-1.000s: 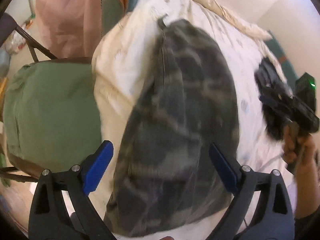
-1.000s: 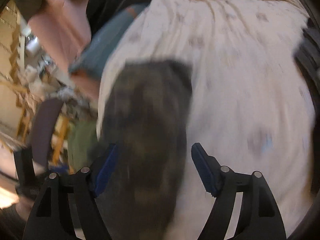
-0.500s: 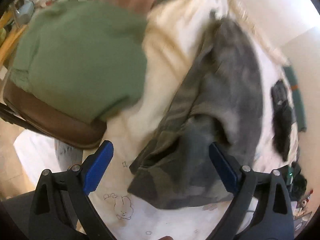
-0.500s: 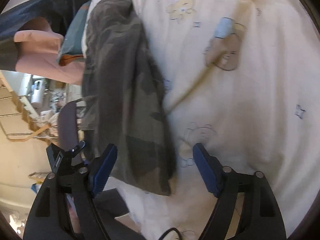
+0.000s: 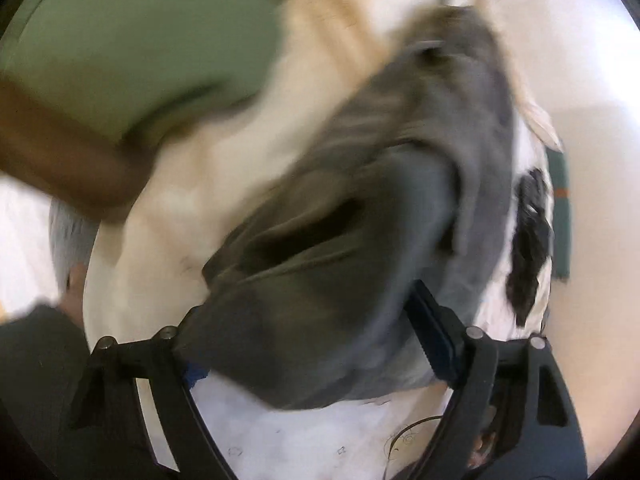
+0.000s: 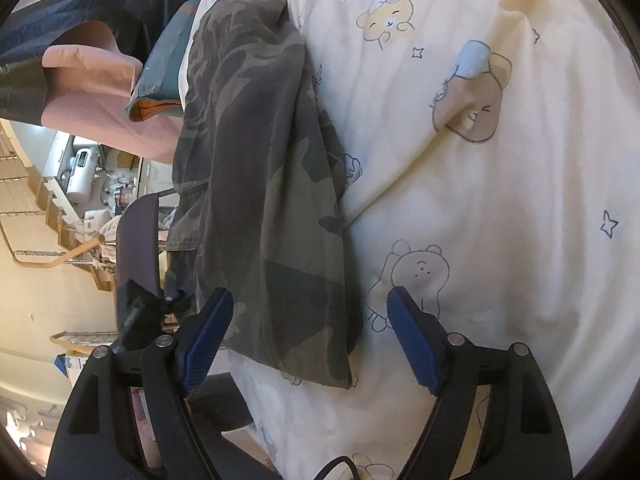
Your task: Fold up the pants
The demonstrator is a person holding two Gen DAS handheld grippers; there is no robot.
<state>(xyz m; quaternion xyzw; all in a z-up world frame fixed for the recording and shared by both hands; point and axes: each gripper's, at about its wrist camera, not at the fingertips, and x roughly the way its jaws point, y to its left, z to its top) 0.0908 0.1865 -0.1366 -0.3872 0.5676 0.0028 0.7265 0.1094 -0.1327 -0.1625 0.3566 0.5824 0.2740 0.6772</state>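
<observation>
The camouflage pants (image 6: 264, 184) lie in a long bunch on the cream bear-print sheet (image 6: 500, 184), along its left edge in the right wrist view.

The right gripper (image 6: 310, 334) stands wide, its blue pads (image 6: 414, 344) apart, and the near end of the pants lies between them. The left pad is just beside the cloth; the right pad is clear of it, over the sheet. It grasps nothing.

The left gripper (image 5: 304, 344) has its jaws closing, with the bunched end of the pants (image 5: 360, 216) between them. The cloth covers most of its left pad, and the right pad (image 5: 434, 332) sits at the edge of the fabric. This view is strongly blurred, so I cannot tell if the pads already press the cloth.

Left of the pants in this view, a green shape (image 5: 132, 36) and a brown edge (image 5: 56, 156) are too smeared to name. A black object (image 5: 528, 240) lies on the sheet to the right of the pants, its form unclear.
</observation>
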